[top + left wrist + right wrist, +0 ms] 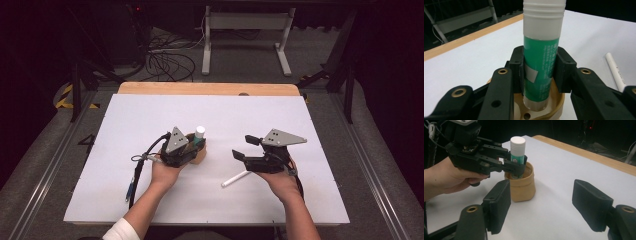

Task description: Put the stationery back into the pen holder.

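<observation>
A green glue stick [541,65] with a white cap stands upright in a small tan cup [522,185], its base at the cup's floor. My left gripper [539,67] is shut on the glue stick's green body, one pad on each side. From above, the glue stick [200,133] rises out of the cup [200,154] beside my left gripper [195,145]. My right gripper [245,147] hovers open to the right, nothing between its jaws. In the right gripper view its pads [591,205] point toward the cup. A white marker [235,179] lies on the sheet under my right hand.
A white sheet [150,115] covers the table, with a wooden edge [200,88] at the far side. The white marker [616,72] lies flat to the right of the cup. Cables and a white frame [245,30] stand on the floor beyond the table.
</observation>
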Tool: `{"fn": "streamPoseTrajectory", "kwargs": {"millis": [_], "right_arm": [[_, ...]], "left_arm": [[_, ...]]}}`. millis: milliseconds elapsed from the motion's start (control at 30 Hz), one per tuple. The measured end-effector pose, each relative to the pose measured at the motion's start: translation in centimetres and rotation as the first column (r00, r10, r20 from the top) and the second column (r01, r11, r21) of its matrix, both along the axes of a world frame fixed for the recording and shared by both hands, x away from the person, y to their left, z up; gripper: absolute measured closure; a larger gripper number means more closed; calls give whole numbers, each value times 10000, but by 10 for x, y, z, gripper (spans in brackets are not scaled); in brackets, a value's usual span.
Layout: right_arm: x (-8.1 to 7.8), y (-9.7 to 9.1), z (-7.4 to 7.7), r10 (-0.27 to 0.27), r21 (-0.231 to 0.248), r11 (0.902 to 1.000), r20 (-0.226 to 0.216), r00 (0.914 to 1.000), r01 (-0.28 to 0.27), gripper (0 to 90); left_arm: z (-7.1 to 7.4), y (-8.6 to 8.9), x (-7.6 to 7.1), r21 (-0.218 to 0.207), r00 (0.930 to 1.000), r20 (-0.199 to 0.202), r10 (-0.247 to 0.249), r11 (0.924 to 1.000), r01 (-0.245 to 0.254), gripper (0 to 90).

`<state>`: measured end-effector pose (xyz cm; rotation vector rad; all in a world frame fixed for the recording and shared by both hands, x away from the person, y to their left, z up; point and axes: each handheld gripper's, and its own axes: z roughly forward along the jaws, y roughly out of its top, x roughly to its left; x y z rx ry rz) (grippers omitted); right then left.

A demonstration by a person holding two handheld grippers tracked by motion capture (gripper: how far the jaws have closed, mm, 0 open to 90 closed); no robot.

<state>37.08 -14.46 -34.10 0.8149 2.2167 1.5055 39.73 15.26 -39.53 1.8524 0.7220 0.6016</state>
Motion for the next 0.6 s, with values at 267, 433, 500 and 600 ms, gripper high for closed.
{"fn": "streamPoseTrajectory", "kwargs": {"millis": [267,433,500,600], "right_arm": [[0,1,-1,3,-14,10000,-20,10000,-3,321],[0,0,-1,-2,-8,10000,-21,10000,2,321],[0,1,-1,1,-13,10000,-19,10000,-1,321],[0,1,-1,3,-13,10000,-21,10000,-3,321]], "left_arm": [[-4,1,-2,-77,9999,-73,68,9999,-69,650],[-4,1,-3,-26,9999,-48,101,9999,-101,648],[-4,1,-4,17,9999,-3,135,9999,-135,647],[-4,0,-4,58,9998,49,179,9998,-180,644]]}}
